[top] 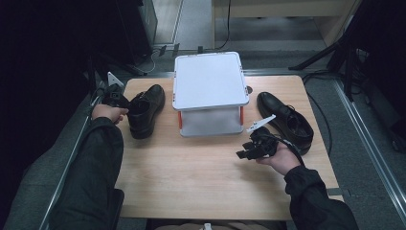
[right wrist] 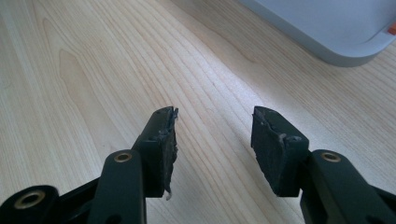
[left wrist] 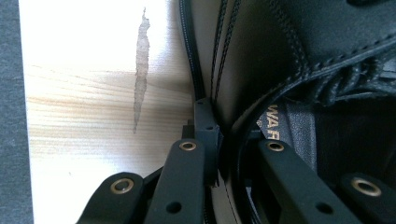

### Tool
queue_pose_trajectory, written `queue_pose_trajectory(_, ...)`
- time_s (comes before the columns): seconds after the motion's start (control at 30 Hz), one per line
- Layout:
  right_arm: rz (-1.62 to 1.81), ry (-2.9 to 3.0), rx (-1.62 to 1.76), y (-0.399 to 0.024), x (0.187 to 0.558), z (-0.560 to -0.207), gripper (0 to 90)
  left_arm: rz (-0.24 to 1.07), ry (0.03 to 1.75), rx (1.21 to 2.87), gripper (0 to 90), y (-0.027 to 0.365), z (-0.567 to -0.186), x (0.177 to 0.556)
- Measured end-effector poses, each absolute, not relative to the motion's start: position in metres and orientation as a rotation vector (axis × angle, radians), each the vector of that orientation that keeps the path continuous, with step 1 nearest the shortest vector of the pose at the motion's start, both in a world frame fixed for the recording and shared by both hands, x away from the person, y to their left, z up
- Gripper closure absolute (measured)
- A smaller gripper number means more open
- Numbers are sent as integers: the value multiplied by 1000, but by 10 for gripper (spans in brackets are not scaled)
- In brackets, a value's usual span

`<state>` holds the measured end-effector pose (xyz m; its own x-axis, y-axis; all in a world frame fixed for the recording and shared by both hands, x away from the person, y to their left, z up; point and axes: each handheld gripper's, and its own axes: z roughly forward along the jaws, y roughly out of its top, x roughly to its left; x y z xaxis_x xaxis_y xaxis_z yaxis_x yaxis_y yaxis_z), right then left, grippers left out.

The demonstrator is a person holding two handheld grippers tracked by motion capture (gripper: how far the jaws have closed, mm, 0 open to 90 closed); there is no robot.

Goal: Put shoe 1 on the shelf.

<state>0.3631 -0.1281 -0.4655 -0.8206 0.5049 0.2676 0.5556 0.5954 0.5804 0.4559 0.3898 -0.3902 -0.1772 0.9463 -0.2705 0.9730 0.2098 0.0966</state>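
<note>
Left shoe (top: 145,109) sat at the table's (top: 201,177) 9 o'clock side, just beside the white two-tier rack (top: 209,91). My left gripper (top: 116,99) was clamped on its heel collar; in the left gripper view the shoe (left wrist: 299,70) wall was pinched between the jaws, one inside, one outside. My right gripper (right wrist: 214,140) hovered over bare wood at 4 o'clock, jaws wide apart, holding nothing, near the second shoe (top: 286,120) at 3 o'clock. I judged the step as grasp done, lift pending. Next move probably called for raising the shoe level and steering it toward the rack without the collar slipping.
</note>
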Motion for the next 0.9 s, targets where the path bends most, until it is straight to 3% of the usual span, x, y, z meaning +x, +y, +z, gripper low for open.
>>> queue_pose_trajectory(0.5,-1034,-2740,-873,-121,366,-465,506,-63,2157,1793,853,379,-309,462)
queue_pose_trajectory(0.9,-1030,-2744,-857,-118,367,-465,508,13,2137,1782,850,334,-231,480)
